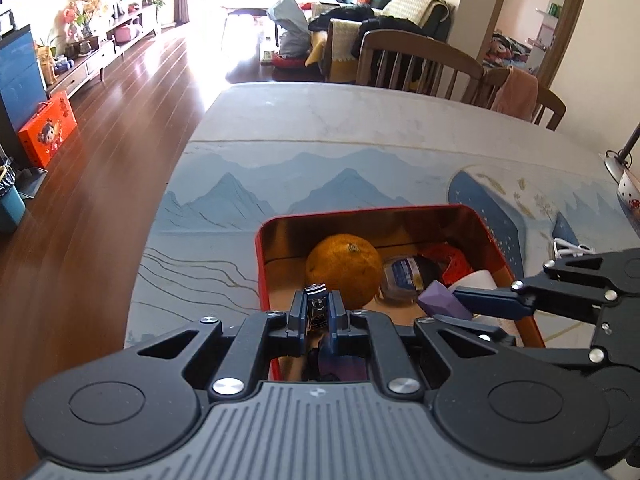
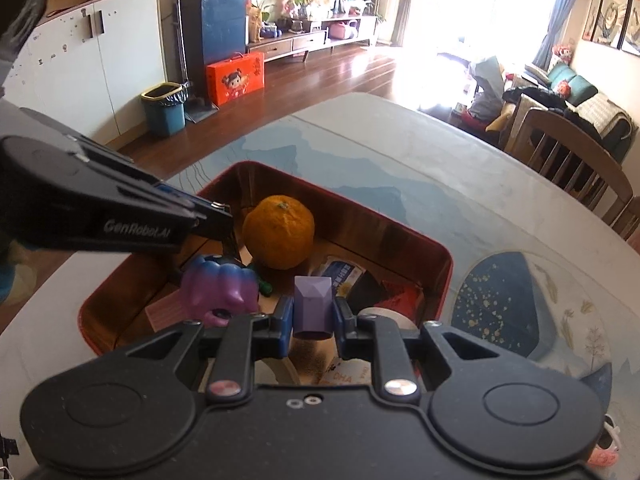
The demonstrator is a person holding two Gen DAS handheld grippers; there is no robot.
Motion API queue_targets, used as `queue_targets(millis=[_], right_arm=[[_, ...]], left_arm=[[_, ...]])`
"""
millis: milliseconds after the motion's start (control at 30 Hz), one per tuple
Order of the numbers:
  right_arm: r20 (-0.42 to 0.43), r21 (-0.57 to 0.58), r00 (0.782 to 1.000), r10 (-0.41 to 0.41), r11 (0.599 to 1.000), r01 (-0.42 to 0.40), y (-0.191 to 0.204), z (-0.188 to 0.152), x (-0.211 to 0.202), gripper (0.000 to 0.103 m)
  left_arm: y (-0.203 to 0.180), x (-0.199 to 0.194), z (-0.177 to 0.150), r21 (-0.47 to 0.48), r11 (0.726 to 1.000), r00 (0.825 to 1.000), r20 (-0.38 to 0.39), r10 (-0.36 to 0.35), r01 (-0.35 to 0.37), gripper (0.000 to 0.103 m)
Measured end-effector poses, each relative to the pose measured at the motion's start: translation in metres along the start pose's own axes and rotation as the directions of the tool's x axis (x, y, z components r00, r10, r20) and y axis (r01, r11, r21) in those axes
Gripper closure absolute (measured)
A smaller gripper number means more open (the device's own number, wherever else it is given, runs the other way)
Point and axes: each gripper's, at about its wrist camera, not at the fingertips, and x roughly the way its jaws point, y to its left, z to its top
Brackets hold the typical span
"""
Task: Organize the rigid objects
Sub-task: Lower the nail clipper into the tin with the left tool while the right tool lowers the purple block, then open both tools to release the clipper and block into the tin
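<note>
- My left gripper [image 1: 318,308] hangs over the near left corner of the red tin [image 1: 262,264], jaws drawn narrow around a small shiny metal clip-like piece [image 1: 317,300] that stands upright between the pads.
- From my right wrist view, the same left gripper [image 2: 224,216] reaches in from the left edge, its tip just beside the orange.
- A purple toy with stubby limbs [image 2: 220,286] sits right below that tip; whether it hangs from the metal piece or rests in the tin, I cannot tell.
- My right gripper [image 2: 313,316] is clamped on a purple faceted block [image 2: 312,304], pads pressing its two sides, the block upright with its pointed facet toward the camera.
- In my left wrist view that right gripper [image 1: 468,300] comes in from the right, the purple faceted block [image 1: 442,300] at its tip, above the tin's interior.
- The orange [image 1: 344,274] lies inside the tin toward its far left, just beyond my left jaws and apart from my right ones.
- Beside the orange, toward the right, lie a small packet with a blue label [image 1: 402,276] and something red [image 1: 450,258], both under and ahead of my right jaws.
- The tin stands on the table [image 1: 320,120], which bears a blue mountain print.
</note>
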Motion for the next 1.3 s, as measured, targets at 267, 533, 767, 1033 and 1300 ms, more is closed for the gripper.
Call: queue_targets(millis=[267, 533, 767, 1033, 1300], right_arm=[[-0.028, -0.009, 1.000, 0.003, 1.000, -0.003, 0.003, 0.000, 0.012, 0.083], [-0.028, 0.004, 1.000, 0.006, 1.000, -0.006, 0.002, 0.000, 0.010, 0.079], [0.006, 0.042, 1.000, 0.017, 0.999, -0.017, -0.003, -0.002, -0.010, 0.074], [0.053, 0.096, 0.998, 0.031, 0.995, -0.036, -0.013, -0.010, -0.035, 0.066], [0.099, 0.141, 0.994, 0.045, 0.988, -0.059, -0.035, -0.029, -0.065, 0.060]], left_arm=[[0.001, 0.009, 0.002, 0.005, 1.000, 1.000, -0.018, -0.010, 0.010, 0.093], [0.004, 0.019, 0.002, -0.005, 1.000, 0.999, -0.044, -0.012, 0.012, 0.093], [0.006, 0.014, 0.001, -0.012, 1.000, 0.999, -0.036, -0.018, 0.018, 0.093], [0.000, -0.002, -0.001, -0.009, 1.000, 1.000, -0.006, -0.011, 0.011, 0.093], [-0.024, -0.025, -0.003, -0.018, 1.000, 0.999, 0.033, -0.020, 0.021, 0.089]])
